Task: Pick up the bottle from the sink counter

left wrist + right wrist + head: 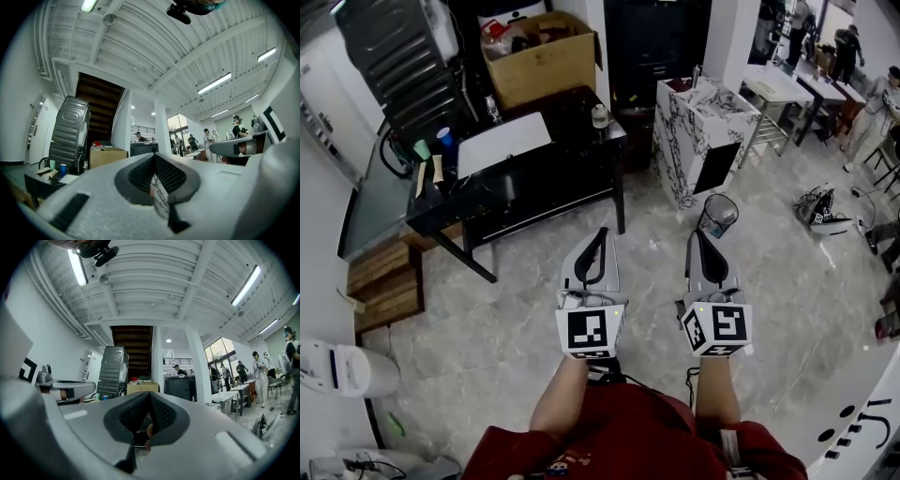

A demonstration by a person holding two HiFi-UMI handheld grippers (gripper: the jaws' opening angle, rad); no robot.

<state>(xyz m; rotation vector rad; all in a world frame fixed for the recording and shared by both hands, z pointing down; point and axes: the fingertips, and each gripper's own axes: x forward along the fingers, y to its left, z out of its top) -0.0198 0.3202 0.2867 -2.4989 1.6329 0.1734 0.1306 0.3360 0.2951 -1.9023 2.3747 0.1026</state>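
Red shirt [619,436] nearest, then left gripper [601,234] and right gripper [699,236] side by side over grey floor [516,319]. Both sets of jaws are pressed together, with nothing in them. The marbled sink table [680,159] stands far ahead, slightly right. A thin upright item on its far edge is likely the bottle [697,73], though it is too small to be sure. Its long axis is vertical. It lies almost straight ahead of the right gripper, well apart, and the left gripper is farther off to the side. The right looks better placed. Its jaws need spreading before a level approach to the bottle's side. The black table [581,159] at far left carries another small bottle, a possible mix-up.
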